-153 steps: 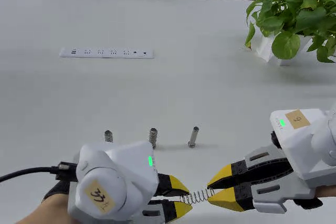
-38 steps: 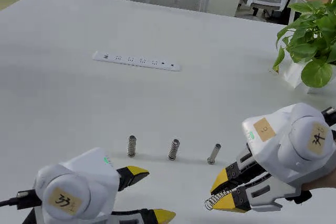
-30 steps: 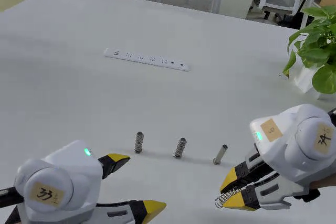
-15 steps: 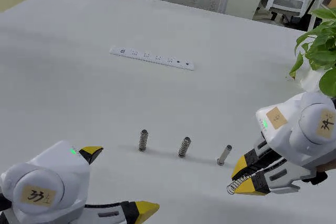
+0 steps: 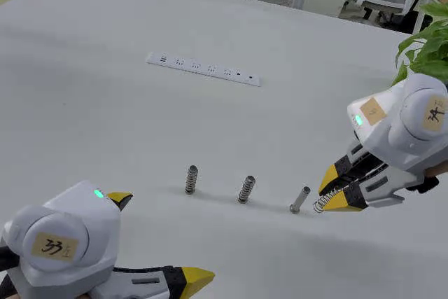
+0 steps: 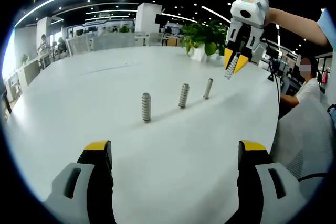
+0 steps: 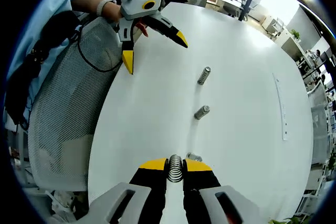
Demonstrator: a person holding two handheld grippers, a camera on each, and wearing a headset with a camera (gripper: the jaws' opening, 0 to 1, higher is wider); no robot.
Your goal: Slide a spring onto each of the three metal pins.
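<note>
Beside, perhaps touching, the bare pin [image 5: 300, 199], right claw [image 5: 327, 199] pinches spring [image 7: 175, 168].

On my white bench [image 5: 84, 117] I see two pins [image 5: 192, 169] wearing springs [image 5: 246, 190] and one bare pin [image 5: 300, 199]; a power strip [image 5: 203, 68] lies farther back.

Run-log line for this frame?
right gripper: shut on spring, near bare pin | left gripper: open | middle pin, end pin: spring on

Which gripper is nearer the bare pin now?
Right. The right gripper, shut on a spring, is just beside the bare pin; the left gripper is open, far off to the other side.
</note>
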